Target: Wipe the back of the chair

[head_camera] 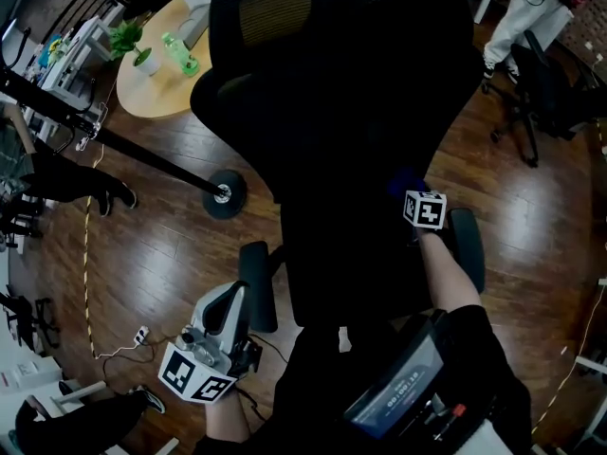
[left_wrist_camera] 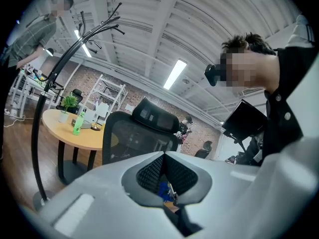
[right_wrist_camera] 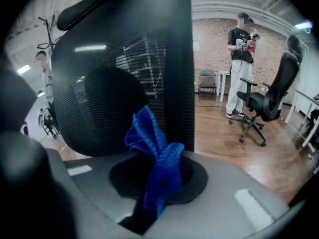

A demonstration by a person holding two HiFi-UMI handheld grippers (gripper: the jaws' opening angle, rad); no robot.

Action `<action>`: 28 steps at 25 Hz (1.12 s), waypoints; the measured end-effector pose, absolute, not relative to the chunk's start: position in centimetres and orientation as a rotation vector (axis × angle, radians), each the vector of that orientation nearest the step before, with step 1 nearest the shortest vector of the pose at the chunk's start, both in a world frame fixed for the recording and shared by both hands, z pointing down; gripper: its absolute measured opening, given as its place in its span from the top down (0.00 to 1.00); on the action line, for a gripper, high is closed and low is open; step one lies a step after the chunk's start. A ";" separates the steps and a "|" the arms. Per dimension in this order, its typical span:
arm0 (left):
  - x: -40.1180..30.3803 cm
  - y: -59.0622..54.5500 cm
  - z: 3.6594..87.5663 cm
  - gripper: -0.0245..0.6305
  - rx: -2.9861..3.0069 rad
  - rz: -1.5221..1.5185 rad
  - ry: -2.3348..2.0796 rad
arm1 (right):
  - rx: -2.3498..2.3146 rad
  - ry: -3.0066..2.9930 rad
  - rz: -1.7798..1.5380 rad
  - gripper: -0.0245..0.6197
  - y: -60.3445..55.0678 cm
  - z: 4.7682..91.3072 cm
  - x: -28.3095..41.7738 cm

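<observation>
My right tongs (right_wrist_camera: 157, 183) are pinching a blue cloth (right_wrist_camera: 153, 151), which stands up from them in a bunched fold low in the middle of the right gripper view. My left tongs (left_wrist_camera: 164, 156) are pressed together with nothing in their grip that I can make out, held low at the bottom left of the head view.

The chair (head_camera: 360, 112) fills the centre of the head view, and the cloth sits at the right edge of its back.

To wipe well, I judge I should lay the fold flat against the back and sweep in overlapping strokes with light pressure, since the mesh (right_wrist_camera: 114, 83) likely gives.

The cloth looks soft and finely looped. The mesh is black, taut, see-through and round-cornered.
</observation>
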State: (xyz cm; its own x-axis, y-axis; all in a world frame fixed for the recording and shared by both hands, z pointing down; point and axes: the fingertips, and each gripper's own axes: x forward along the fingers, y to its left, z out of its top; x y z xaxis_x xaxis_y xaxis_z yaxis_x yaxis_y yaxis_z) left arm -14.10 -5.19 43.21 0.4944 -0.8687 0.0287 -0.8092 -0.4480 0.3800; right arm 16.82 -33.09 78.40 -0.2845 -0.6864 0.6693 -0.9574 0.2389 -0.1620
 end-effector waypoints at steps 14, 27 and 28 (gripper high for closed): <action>-9.2 -6.6 33.4 0.96 2.660 -0.508 -1.137 | 1.234 -3.162 0.586 0.88 -16.8 40.7 12.2; -5.5 -4.5 30.1 0.96 2.766 -0.600 -0.982 | 1.213 -3.414 0.423 0.88 -7.9 31.3 13.3; -5.6 -4.3 30.1 0.96 2.764 -0.606 -0.986 | 1.202 -3.425 0.424 0.88 -7.6 31.0 13.2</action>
